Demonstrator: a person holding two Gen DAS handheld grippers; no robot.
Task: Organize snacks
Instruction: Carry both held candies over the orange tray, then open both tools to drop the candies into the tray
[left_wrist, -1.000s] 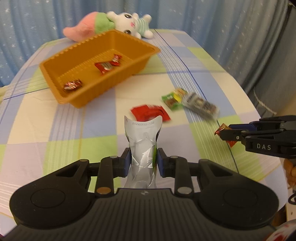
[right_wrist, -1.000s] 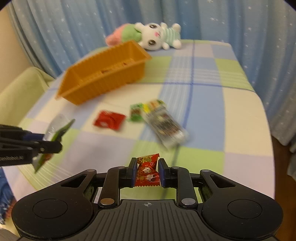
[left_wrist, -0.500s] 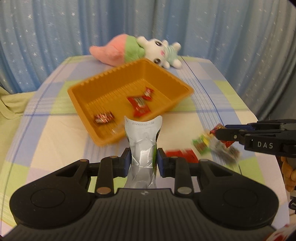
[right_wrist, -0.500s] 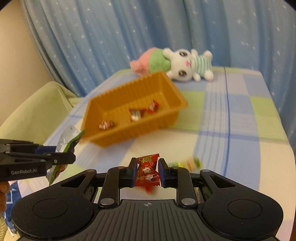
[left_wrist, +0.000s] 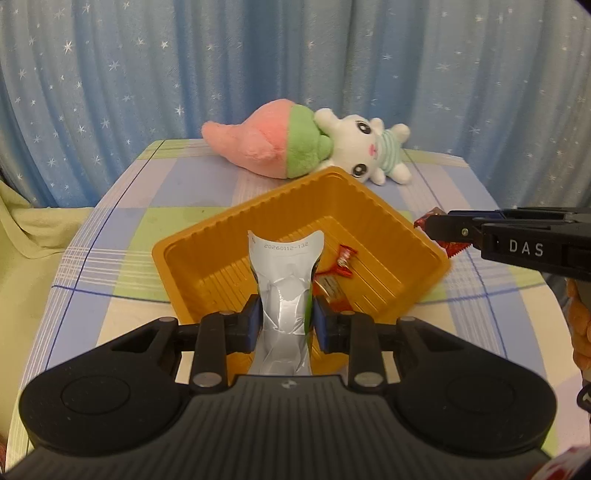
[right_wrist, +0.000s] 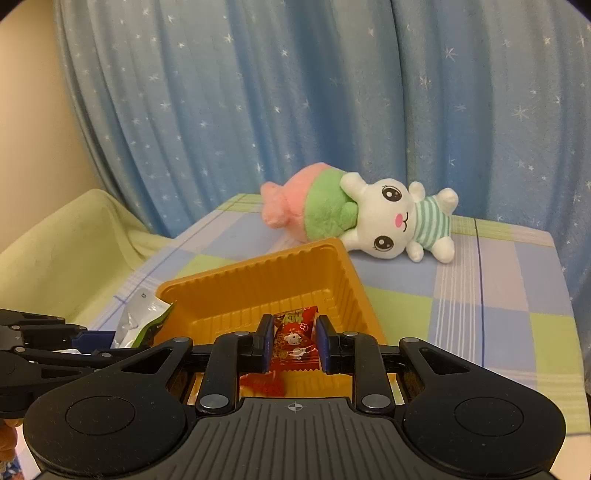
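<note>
An orange tray (left_wrist: 402, 225), a silver-and-green packet (left_wrist: 286, 291), a red candy wrapper (right_wrist: 295, 343) and a blue star-dotted curtain (left_wrist: 258, 66) at 12 o'clock are seen.

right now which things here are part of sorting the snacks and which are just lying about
Part of the job:
- orange tray
- silver packet in the left claw
- red candy in the right claw
- wrapped sweets in the tray

Just lying about:
- plush toy
- blue curtain
</note>
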